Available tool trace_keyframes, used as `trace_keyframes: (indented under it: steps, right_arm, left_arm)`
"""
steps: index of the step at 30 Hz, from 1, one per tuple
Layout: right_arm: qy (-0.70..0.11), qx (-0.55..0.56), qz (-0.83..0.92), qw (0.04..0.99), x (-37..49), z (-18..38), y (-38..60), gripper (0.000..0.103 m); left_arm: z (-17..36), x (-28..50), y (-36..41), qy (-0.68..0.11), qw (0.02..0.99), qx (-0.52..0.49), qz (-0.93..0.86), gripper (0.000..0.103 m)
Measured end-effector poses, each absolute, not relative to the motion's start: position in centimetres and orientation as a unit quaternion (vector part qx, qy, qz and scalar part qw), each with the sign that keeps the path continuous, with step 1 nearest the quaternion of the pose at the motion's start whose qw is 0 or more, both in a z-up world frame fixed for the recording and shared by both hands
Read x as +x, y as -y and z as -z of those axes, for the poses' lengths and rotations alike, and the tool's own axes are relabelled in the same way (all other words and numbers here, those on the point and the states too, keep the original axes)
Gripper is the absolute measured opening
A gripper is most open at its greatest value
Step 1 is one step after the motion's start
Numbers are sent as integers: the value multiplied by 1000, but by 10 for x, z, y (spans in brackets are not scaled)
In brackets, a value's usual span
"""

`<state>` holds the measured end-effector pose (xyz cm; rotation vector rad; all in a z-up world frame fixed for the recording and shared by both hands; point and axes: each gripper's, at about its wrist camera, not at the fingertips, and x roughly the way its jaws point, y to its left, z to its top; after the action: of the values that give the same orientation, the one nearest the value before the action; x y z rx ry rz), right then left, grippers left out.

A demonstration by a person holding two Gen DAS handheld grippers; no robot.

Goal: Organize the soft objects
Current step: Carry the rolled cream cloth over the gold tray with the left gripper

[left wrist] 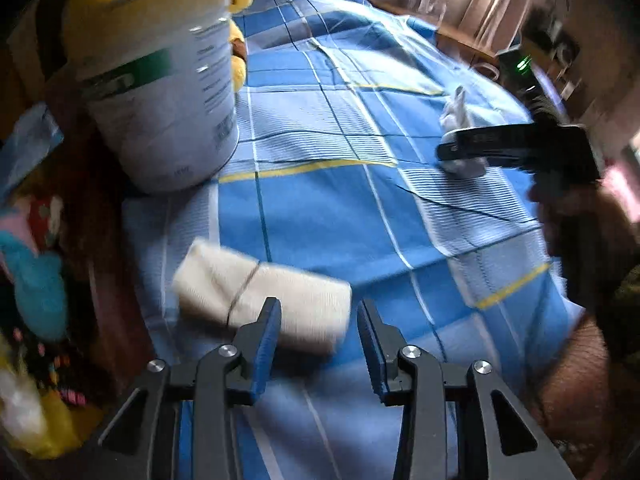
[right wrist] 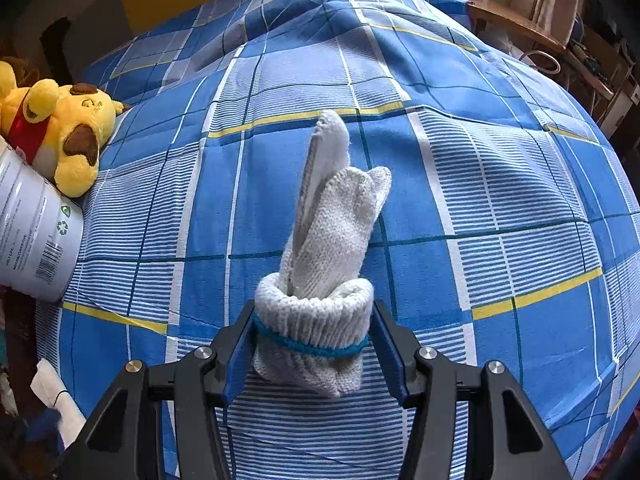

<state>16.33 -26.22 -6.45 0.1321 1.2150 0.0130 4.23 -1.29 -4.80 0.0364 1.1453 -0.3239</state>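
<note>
Right tool (right wrist: 313, 338): we grip the rolled knit glove (right wrist: 320, 280) on the bed (right wrist: 500, 200).
Left tool (left wrist: 319, 322): half-wide, empty.
Left: cream roll (left wrist: 260, 300) near the can (left wrist: 160, 92), unsorted.

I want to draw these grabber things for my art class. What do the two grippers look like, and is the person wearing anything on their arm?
Both the left gripper and the right gripper are black, with angular arms that have cut-out holes and round silver bolts. Each finger has a blue pad with tiny teeth on its inside. No cables show. The person's forearm is bare, with a dark patterned bit of clothing just above it.
</note>
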Motion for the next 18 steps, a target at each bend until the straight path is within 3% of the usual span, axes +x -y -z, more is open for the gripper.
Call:
trace_keyframes:
  steps: [1,2,12,14,15,16,18]
  right_arm:
    - [-571,63,-6,818,164,64,262,55]
    - [-572,64,-6,818,164,65,262,55]
    - [-577,60,-5,815,164,64,260,55]
    - [-577,60,-6,814,164,64,261,55]
    - [-577,59,-6,814,164,64,261,55]
    - [-578,58,-6,814,164,64,260,55]
    - [-578,53,-6,814,164,64,259,55]
  left_arm:
    - [46,39,11,-542,826,11,156,55]
    - [45,36,11,-543,824,5,159,56]
    - [65,61,5,-581,796,-126,113,54]
    - [69,66,4,-580,797,-138,98,35]
    - [72,67,3,-583,794,-144,95,15]
    - [75,69,2,-588,788,-157,95,7]
    - [75,68,2,-579,794,-156,101,3]
